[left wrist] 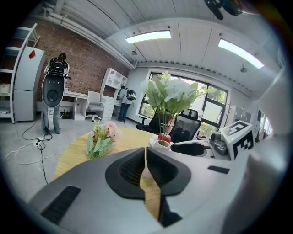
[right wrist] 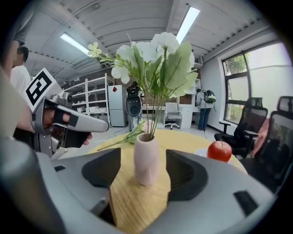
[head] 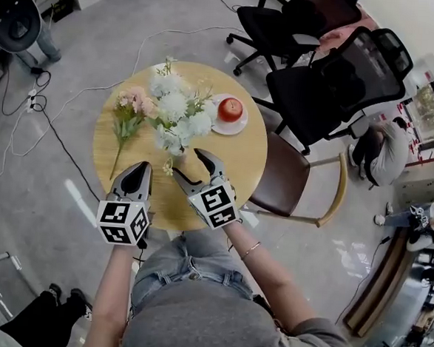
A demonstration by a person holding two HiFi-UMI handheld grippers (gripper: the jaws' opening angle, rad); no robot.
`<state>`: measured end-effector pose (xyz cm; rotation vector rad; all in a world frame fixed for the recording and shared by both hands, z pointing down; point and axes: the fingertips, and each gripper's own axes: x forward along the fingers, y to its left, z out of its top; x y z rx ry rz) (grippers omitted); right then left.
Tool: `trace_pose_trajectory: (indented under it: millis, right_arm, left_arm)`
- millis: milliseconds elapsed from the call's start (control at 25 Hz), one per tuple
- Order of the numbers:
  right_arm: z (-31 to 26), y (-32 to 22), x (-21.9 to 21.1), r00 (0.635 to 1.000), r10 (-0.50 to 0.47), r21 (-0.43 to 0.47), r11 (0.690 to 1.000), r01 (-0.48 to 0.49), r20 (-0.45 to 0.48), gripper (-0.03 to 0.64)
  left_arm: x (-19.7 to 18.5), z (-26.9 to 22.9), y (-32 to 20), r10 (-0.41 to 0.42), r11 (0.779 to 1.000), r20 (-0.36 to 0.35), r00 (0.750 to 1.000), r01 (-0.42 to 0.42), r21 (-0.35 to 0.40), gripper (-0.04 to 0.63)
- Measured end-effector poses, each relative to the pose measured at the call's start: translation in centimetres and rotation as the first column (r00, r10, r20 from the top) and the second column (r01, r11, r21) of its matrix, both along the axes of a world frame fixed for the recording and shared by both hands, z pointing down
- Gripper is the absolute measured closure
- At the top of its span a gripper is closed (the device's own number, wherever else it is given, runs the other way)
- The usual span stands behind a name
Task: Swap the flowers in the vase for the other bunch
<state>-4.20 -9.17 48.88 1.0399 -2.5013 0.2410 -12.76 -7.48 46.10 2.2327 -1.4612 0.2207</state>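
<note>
White flowers (head: 178,114) stand in a pale pink vase (right wrist: 146,157) near the middle of the round wooden table (head: 225,162). In the head view the blooms hide most of the vase. A pink bunch (head: 129,111) lies flat on the table's left side. My right gripper (right wrist: 143,173) is open, its jaws on either side of the vase with a gap at each pad. My left gripper (head: 139,169) is shut on nothing, just left of the vase and low over the near table edge. The right gripper view shows the left gripper (right wrist: 73,121) off to its left.
A red apple (head: 230,108) sits on a white saucer (head: 240,126) just right of the flowers. A brown chair (head: 279,182) stands against the table's right edge, with black office chairs (head: 334,81) behind it. Cables (head: 28,111) trail over the floor at the left.
</note>
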Motion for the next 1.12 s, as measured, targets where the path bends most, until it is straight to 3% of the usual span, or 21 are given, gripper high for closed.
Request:
trace_pose_trajectory:
  millis: [680, 1120]
  right_arm:
    - [1.4, -2.5, -2.5, 0.989, -0.142, 0.024, 0.989, 0.143, -0.049, 0.319]
    - [1.8, -3.1, -2.4, 0.987, -0.154, 0.014, 0.988, 0.155, -0.045, 0.335]
  left_arm:
    - [0.8, -0.2, -1.8, -0.023, 1.0, -0.014, 1.0, 0.023, -0.01, 0.572]
    - [5.2, -1.0, -4.1, 0.149, 0.989, 0.036, 0.988, -0.149, -0.012, 0.395]
